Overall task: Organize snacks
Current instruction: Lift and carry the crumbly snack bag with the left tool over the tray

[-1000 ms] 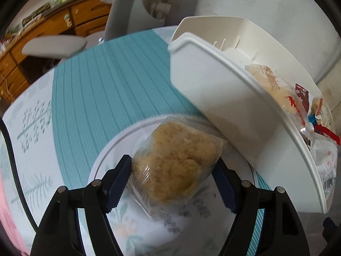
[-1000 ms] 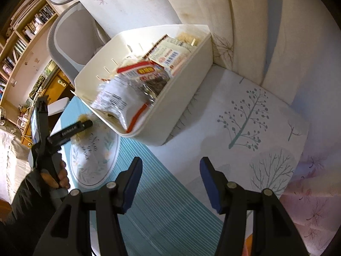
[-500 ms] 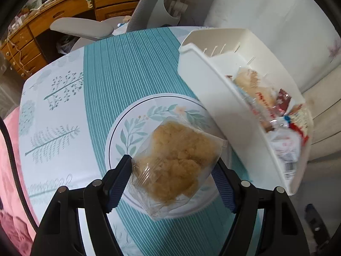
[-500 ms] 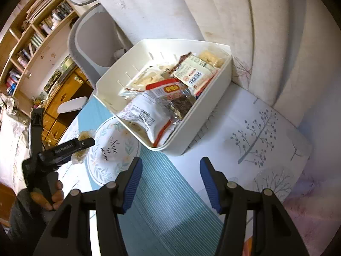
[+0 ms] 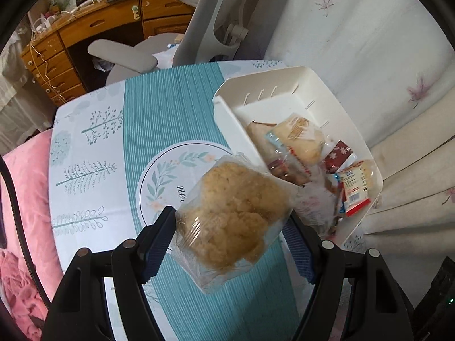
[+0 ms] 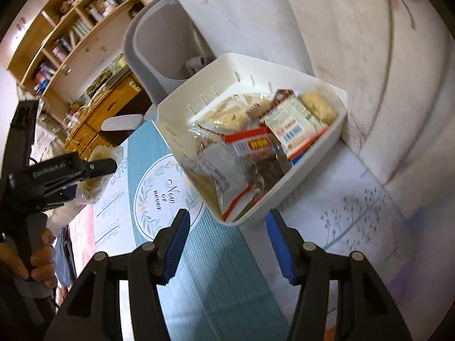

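Left black plastic two-finger gripper (image 5: 229,244): blue ridged pads lining both fingers, silver round screw heads set at the linkage joints. A black cable (image 5: 17,216) is seen beside its left finger. White lettering is printed along its body. Right black plastic two-finger gripper (image 6: 226,245): same blue pads, same silver screws.

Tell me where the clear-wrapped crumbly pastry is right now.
The crumbly pastry is clamped in the left tongs, held in the air above the round leaf-wreath print, just left of the white snack bin.
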Action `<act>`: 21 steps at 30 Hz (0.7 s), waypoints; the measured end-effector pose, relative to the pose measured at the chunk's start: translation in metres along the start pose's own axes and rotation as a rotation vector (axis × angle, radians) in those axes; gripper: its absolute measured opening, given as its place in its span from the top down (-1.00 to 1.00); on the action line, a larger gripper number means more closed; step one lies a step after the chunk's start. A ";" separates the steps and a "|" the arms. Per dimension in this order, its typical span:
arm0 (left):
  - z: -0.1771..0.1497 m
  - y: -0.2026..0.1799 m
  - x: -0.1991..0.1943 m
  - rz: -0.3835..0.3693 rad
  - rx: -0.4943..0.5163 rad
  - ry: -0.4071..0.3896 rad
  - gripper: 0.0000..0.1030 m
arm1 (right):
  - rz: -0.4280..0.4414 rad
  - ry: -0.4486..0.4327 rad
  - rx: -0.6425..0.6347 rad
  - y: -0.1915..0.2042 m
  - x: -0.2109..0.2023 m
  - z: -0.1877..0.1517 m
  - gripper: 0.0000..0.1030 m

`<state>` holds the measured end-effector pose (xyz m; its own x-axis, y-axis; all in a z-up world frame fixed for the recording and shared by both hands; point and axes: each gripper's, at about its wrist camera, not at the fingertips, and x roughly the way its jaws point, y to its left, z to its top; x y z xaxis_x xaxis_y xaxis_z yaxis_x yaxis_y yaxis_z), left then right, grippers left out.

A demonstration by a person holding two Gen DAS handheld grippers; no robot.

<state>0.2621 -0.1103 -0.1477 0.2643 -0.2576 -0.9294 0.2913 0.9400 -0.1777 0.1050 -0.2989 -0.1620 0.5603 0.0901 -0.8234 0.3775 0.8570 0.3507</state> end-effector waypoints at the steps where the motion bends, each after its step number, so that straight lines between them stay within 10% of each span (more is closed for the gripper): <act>1: 0.001 -0.005 -0.002 0.009 -0.004 0.000 -0.43 | 0.007 0.004 -0.012 -0.002 -0.001 0.003 -0.10; 21: 0.035 -0.112 0.001 0.020 -0.139 -0.061 -0.43 | 0.108 0.120 -0.292 -0.068 0.018 0.099 -0.19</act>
<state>0.2617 -0.2232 -0.1171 0.3251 -0.2476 -0.9127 0.1562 0.9659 -0.2064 0.1619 -0.4057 -0.1566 0.4883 0.2323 -0.8412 0.0840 0.9470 0.3102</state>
